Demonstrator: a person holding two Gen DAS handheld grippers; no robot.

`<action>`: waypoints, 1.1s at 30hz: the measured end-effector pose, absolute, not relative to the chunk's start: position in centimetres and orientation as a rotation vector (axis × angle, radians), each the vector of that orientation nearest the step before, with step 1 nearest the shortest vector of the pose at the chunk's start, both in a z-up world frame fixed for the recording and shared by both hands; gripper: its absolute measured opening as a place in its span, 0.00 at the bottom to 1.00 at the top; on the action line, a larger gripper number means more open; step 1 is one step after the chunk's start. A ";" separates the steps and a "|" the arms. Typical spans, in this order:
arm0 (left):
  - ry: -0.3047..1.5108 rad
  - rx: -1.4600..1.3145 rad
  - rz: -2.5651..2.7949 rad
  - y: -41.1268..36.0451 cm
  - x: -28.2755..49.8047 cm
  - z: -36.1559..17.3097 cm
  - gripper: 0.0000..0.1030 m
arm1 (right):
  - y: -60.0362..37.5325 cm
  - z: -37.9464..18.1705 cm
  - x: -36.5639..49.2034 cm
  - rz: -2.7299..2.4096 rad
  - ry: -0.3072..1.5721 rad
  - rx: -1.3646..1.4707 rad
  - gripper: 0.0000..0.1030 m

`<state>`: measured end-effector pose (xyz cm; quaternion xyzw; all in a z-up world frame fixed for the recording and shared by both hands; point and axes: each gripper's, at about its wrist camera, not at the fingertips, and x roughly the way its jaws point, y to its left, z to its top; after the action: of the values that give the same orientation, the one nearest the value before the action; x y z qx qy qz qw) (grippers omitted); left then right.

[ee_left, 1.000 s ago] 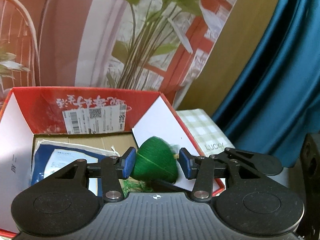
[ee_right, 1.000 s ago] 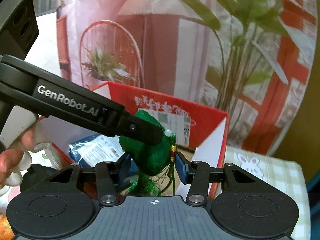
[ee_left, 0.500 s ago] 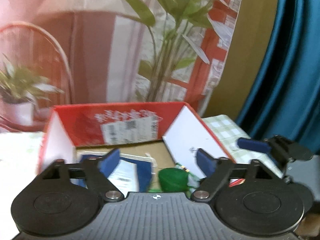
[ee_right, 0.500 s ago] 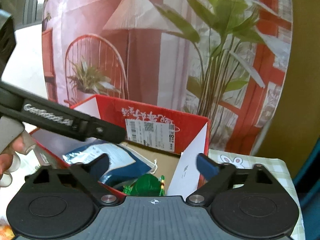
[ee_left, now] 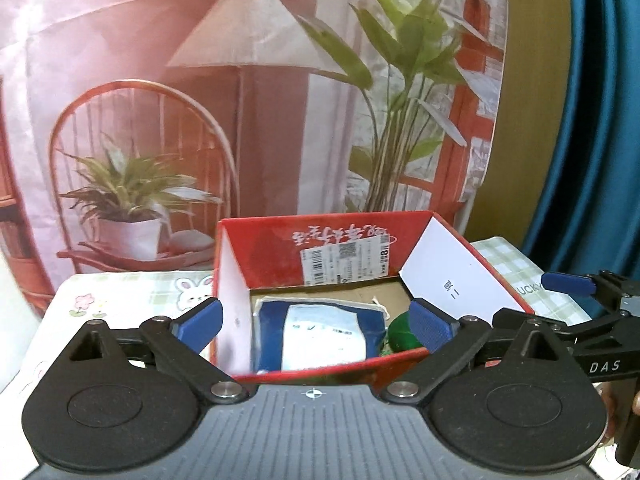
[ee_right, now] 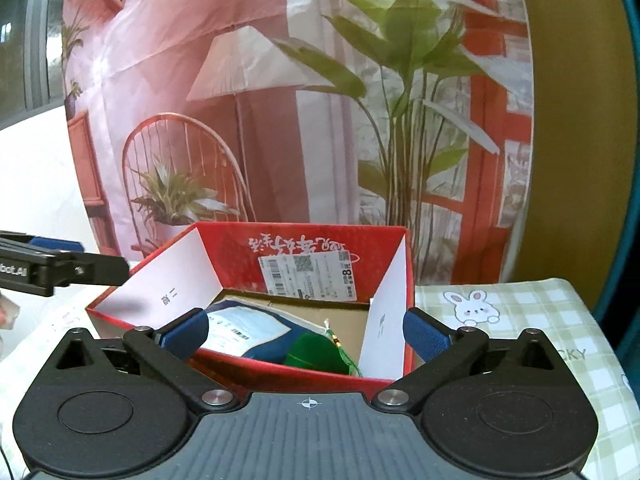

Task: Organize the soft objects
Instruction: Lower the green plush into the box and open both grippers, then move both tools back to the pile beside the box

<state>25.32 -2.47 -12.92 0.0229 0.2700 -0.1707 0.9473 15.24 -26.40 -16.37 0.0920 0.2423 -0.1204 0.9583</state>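
Observation:
A red cardboard box [ee_left: 280, 252] with open white flaps stands on the table; it also shows in the right wrist view [ee_right: 304, 372]. Inside lie a green soft pouch [ee_left: 402, 334] with a tassel, also seen in the right wrist view [ee_right: 316, 354], and a blue packet with a white label [ee_left: 320, 336] [ee_right: 256, 330]. My left gripper [ee_left: 316, 324] is open and empty, in front of the box. My right gripper [ee_right: 306, 334] is open and empty, in front of the box too. Each gripper shows at the edge of the other's view [ee_left: 580, 284] [ee_right: 60, 268].
A green-checked tablecloth with bunny prints [ee_right: 500, 312] [ee_left: 140, 292] covers the table. A printed backdrop of a lamp, chair and plants [ee_left: 248, 120] hangs behind the box. A teal curtain [ee_left: 592, 120] hangs at the right.
Both grippers held the green pouch over the box a second ago. They opened, the pouch dropped into the box, and both grippers pulled back and up.

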 end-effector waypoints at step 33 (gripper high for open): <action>0.553 -0.021 -0.239 1.0 12.1 -16.3 0.97 | -18.4 -19.7 4.8 -0.280 0.477 0.157 1.00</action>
<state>12.11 1.04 -16.28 -0.0105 0.2724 -0.1177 0.9549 4.82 -18.42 -19.73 0.0774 0.2353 -0.1379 0.9590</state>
